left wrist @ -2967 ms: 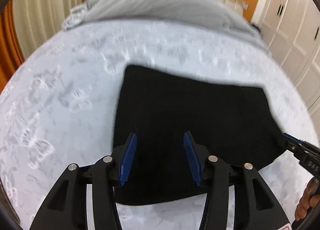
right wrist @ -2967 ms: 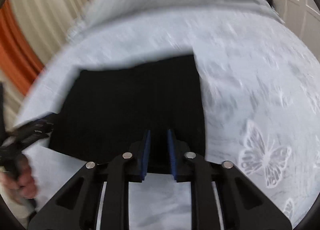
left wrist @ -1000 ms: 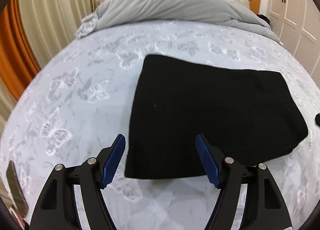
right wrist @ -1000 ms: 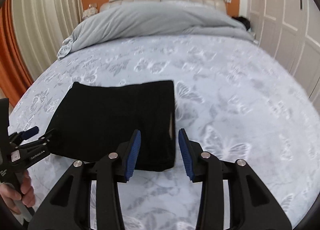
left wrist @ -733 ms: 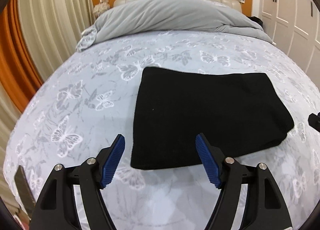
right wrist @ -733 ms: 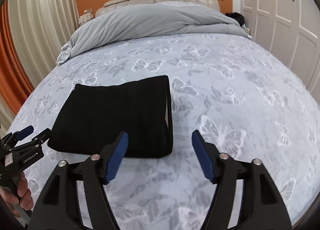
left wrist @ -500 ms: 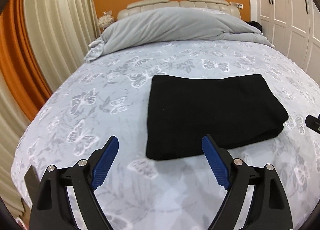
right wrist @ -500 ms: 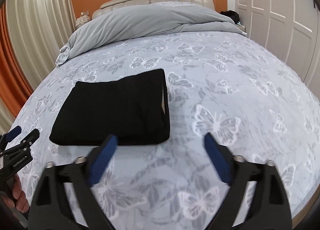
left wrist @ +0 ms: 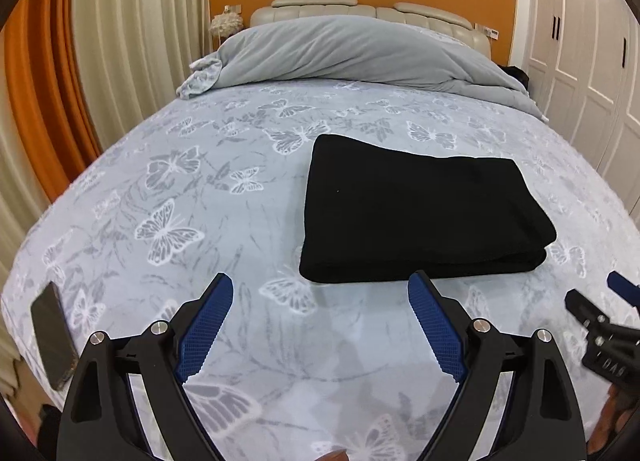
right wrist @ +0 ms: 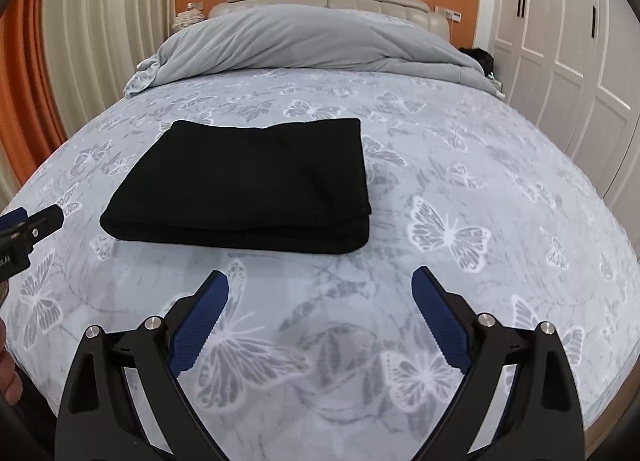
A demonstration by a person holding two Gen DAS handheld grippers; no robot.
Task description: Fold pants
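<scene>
Black pants [left wrist: 420, 209] folded into a thick, flat rectangle, lying on the butterfly-print bed [left wrist: 224, 197], roughly mid-mattress; in the left wrist view at about 1 o'clock from the frame centre, in the right wrist view [right wrist: 248, 185] at about 11 o'clock. Layered edges of the fold facing the near side of the bed. Left gripper [left wrist: 320, 325] low at 6 o'clock, jaws spread wide and opening, nothing between the blue pads [left wrist: 206, 331] but bare sheet, pants lying just beyond the tips and apart from them. Right gripper [right wrist: 320, 319] likewise at 6 o'clock in its own view, jaws wide apart, empty, pants ahead and toward 11 o'clock, untouched. Right gripper's tip also showing at 4 o'clock in the left wrist view. Dark phone [left wrist: 52, 335] flat near the bed's edge at 8 o'clock. Grey duvet [left wrist: 352, 51] bunched at 12 o'clock against the cream headboard [left wrist: 316, 7], orange wall behind. Cream and orange curtains [left wrist: 120, 41] from 9 to 11 o'clock, white wardrobe doors [left wrist: 588, 61] at 2 o'clock.
</scene>
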